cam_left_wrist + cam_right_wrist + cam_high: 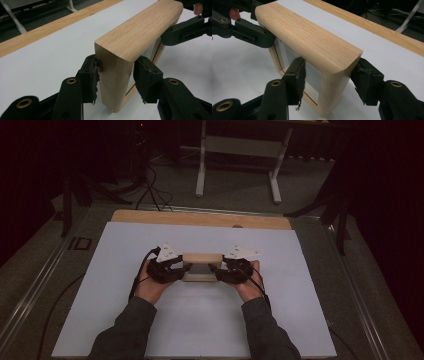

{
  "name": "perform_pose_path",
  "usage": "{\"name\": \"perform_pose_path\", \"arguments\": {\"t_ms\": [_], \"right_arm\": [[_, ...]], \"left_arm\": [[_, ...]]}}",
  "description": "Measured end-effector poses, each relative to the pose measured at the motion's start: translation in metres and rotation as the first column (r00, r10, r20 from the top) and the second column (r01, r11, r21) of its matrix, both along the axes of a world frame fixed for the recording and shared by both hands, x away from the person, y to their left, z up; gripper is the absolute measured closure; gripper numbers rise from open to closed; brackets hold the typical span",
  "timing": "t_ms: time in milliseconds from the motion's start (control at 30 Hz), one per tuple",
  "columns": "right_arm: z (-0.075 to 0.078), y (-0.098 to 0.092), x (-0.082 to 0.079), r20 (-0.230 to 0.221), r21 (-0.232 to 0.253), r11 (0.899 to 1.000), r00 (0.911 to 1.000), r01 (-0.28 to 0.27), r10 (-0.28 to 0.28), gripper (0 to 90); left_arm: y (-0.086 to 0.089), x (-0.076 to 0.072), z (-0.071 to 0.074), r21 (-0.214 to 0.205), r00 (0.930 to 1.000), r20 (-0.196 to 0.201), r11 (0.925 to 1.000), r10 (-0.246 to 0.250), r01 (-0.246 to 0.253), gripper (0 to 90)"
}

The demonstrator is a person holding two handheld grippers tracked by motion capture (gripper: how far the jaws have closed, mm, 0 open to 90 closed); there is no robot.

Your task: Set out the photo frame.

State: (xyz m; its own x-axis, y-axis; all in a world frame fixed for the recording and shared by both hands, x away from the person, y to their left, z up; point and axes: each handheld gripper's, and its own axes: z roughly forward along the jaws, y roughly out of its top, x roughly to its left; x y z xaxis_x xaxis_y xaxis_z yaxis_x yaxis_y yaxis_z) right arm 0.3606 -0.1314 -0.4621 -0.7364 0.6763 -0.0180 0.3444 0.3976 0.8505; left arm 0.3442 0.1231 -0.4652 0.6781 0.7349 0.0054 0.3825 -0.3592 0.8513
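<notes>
The wooden frame (pixel 202 266) is standing upright on the white table (pixel 125 270), between both grippers. The left gripper (pixel 116 81) is clasping one end post, and the right gripper (pixel 329 83) is squeezing the other.

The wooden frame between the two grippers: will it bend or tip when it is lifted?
The wooden frame looks like stiff solid wood, so it probably will not bend. Standing on a narrow edge, it may tip if released. Its smooth rounded corners could slip between the pads.
</notes>
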Motion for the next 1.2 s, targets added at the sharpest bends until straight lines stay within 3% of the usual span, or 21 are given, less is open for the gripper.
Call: {"name": "perform_pose_path", "arguments": {"t_ms": [367, 600, 900, 1000, 1200], "right_arm": [[-0.002, 0.006, 0.009, -0.022, 0.009, 1.0, 0.9997, 0.012, -0.011, 45.7], [-0.009, 0.006, 0.015, -0.043, -0.004, 1.0, 0.999, 0.016, -0.017, 45.6], [-0.012, 0.009, 0.019, -0.043, 0.006, 1.0, 0.9987, 0.029, -0.029, 46.4], [-0.013, 0.007, 0.022, -0.049, 0.017, 1.0, 0.9985, 0.025, -0.025, 47.3], [-0.016, 0.005, 0.027, -0.056, 0.025, 0.999, 0.9979, 0.035, -0.034, 50.0]], "left_arm": [[0.002, 0.008, -0.001, 0.015, 1.0, 0.008, 0.9999, 0.004, -0.004, 54.4], [-0.002, 0.016, -0.008, 0.034, 0.9997, -0.021, 0.9993, 0.015, -0.015, 53.5], [0.0, 0.021, -0.012, 0.01, 0.9989, -0.033, 0.9994, 0.033, -0.033, 51.9], [0.001, 0.024, -0.014, -0.024, 0.9976, -0.05, 0.9985, 0.048, -0.049, 51.1], [-0.001, 0.029, -0.019, -0.022, 0.9955, -0.071, 0.9977, 0.062, -0.064, 49.8]]}}
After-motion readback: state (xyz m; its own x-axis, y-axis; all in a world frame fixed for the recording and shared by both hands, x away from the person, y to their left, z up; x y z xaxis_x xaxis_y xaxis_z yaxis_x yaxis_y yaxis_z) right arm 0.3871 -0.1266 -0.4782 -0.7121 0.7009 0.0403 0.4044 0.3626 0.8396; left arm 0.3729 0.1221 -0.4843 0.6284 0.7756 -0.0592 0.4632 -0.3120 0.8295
